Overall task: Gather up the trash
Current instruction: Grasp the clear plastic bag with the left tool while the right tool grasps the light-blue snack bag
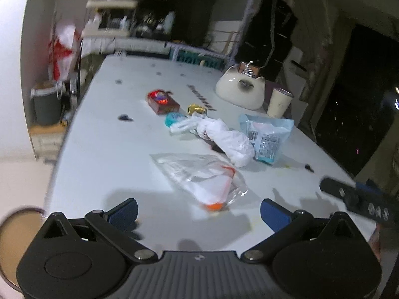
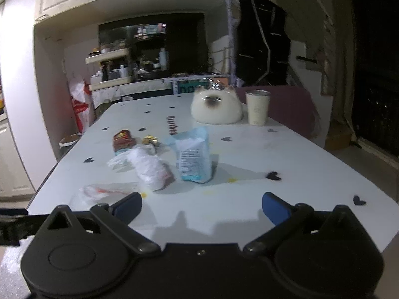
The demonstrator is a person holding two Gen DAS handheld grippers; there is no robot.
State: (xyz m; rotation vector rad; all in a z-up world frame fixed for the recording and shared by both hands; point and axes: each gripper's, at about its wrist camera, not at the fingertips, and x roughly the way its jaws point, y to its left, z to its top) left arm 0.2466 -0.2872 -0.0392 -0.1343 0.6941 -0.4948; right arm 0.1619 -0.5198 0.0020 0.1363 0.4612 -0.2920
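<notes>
Across the frame lay the white table point(image 2: 311, 174), dotted with dark hearts. At its 12 o'clock end sat a cat-shaped ceramic holder point(image 2: 216, 108) with a cream cup point(image 2: 257, 108) just beside it at 3 o'clock. Trash clustered mid-table: crumpled white plastic bag point(image 1: 225, 138), light-blue pouch point(image 1: 266, 137) touching it at 3 o'clock, clear wrapper point(image 1: 202, 177) nearest, red-brown packet point(image 1: 162, 102), gold foil point(image 1: 197, 109). Left gripper point(image 1: 199, 210) and right gripper point(image 2: 202, 206) hovered wide apart, holding nothing.
</notes>
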